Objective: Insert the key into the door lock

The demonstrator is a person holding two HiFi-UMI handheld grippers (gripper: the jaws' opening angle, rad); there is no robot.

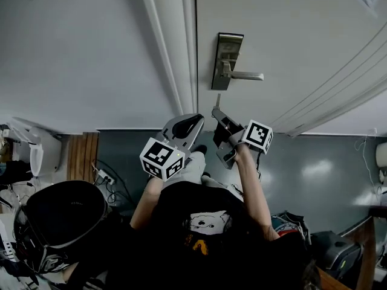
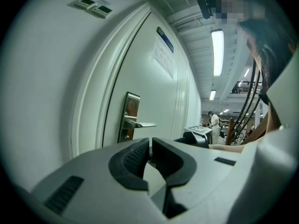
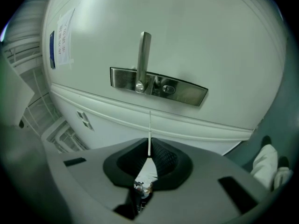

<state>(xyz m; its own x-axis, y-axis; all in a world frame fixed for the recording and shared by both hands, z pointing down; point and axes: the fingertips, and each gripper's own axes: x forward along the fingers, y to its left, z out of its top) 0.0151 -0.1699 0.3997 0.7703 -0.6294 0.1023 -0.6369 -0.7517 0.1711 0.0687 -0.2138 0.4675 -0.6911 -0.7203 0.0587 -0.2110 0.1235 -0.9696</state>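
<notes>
While the right gripper (image 3: 149, 149) is clamped on the key (image 3: 149, 129), the jaws pinch the bow end and the blade projects straight fwd from between the pads as a thin edge-on strip. Blade long axis runs along the gripper axis, toward the lock plate (image 3: 159, 85) on the door (image 3: 196, 27). The tip is short of the plate and not touching. In the right gripper view, the round cylinder (image 3: 168, 89) sits on the plate beside the lever handle (image 3: 144, 55), slightly to the right of the blade line. The coming move therefore likely needs a small lateral correction, then a straight push along the blade axis. Slot orientation vs. blade edge can't be read at this res. In the head view, the key (image 1: 218, 100) points up at the lower end of the lock plate (image 1: 227, 62), w/ the right gripper (image 1: 219, 112) just below it. The left gripper (image 2: 150, 146) has its jaws together on nothing. It sits beside the right one in the head view (image 1: 195, 121), further from the lock, so the R side is the working side. Only receptacle in play is the cylinder's keyway, and the key isn't in it yet.
</notes>
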